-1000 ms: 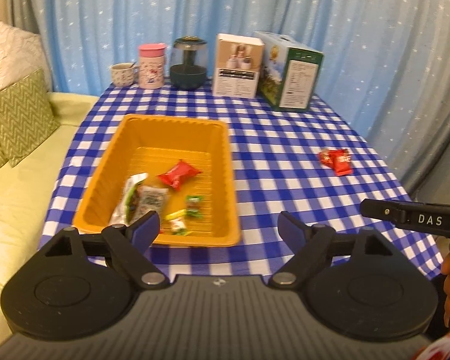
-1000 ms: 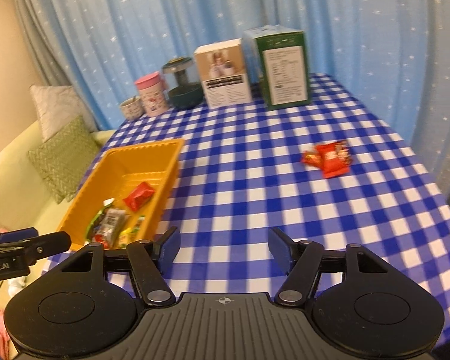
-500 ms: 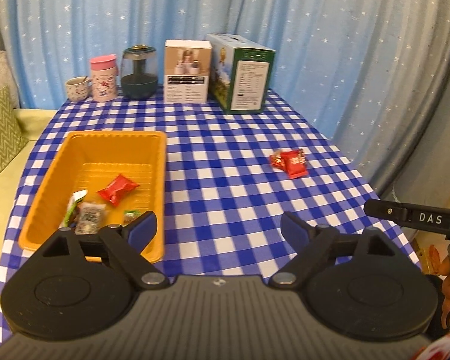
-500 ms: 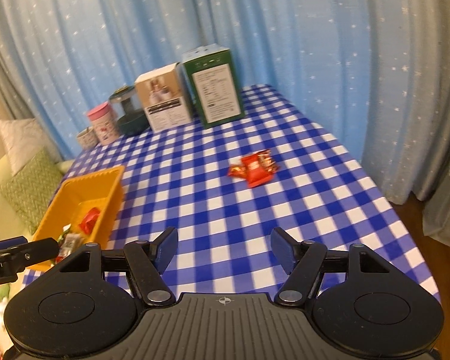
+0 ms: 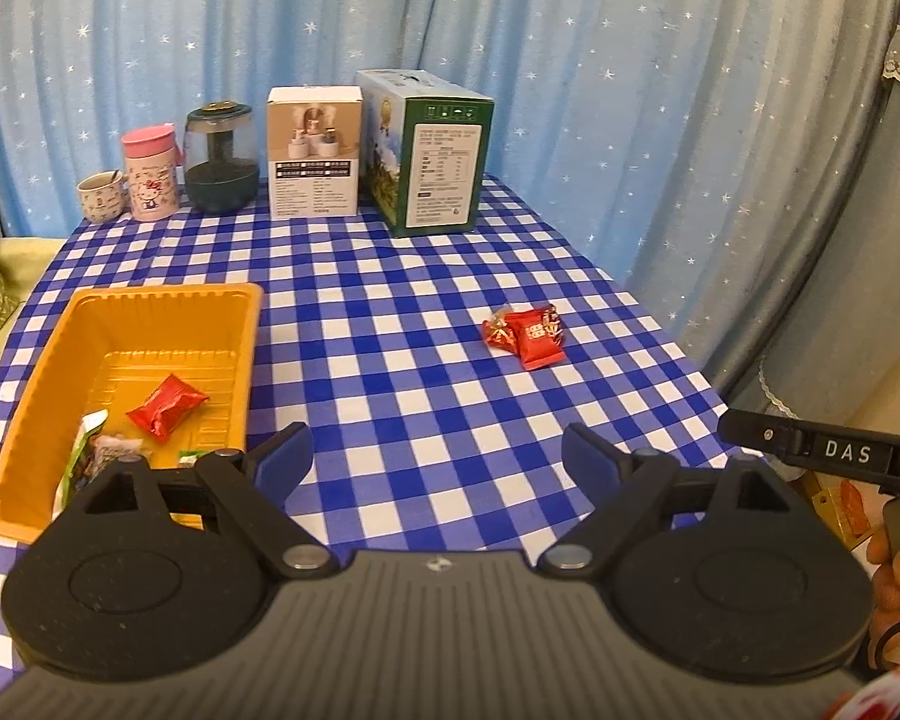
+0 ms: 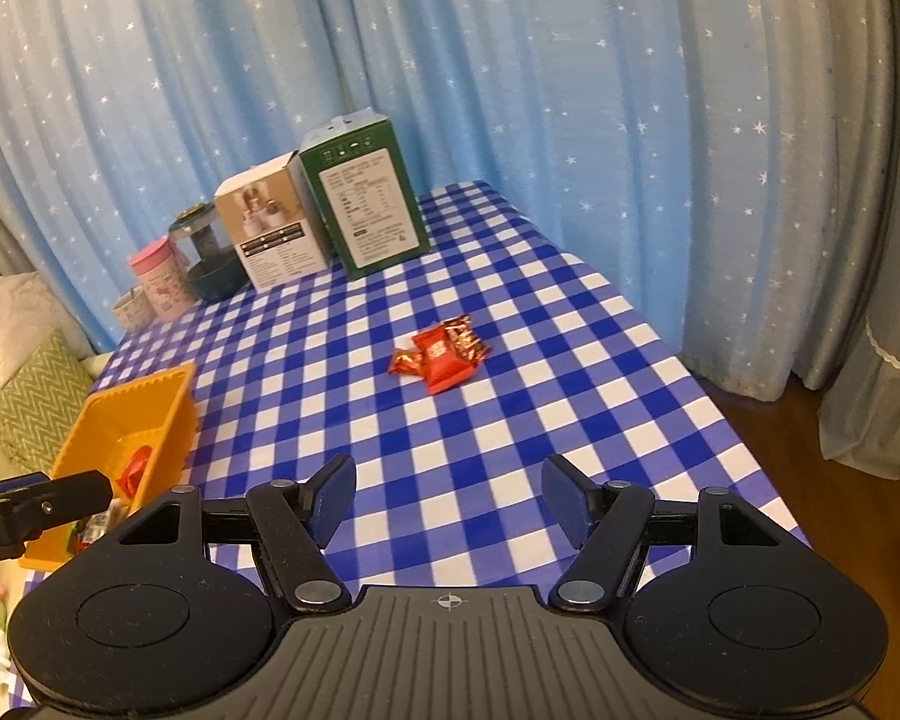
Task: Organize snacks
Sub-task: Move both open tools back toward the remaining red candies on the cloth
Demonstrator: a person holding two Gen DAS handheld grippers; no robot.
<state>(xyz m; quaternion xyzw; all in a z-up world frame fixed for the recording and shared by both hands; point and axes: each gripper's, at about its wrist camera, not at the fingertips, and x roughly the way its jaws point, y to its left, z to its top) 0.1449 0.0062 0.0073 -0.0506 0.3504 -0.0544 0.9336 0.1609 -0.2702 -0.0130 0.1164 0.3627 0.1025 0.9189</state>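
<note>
Both claws gape wide and hold nothing: left gripper (image 5: 437, 453), right gripper (image 6: 447, 495); red snack packets (image 6: 441, 353) at twelve o'clock, orange tray (image 6: 127, 414) at nine.

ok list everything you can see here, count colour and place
tray: 1, orange, table left
snacks in tray: several, red and green, near end
loose snacks: about 3, red, table right
boxes: 2, white and green, far edge
jar: 1, dark green, far edge
tumbler: 1, pink, beside jar
cup: 1, white, far left
tablecloth: 1, blue-white check
curtain: blue, behind
cushions: 2, green and white, left
left gripper: open, empty
right gripper: open, empty
</note>
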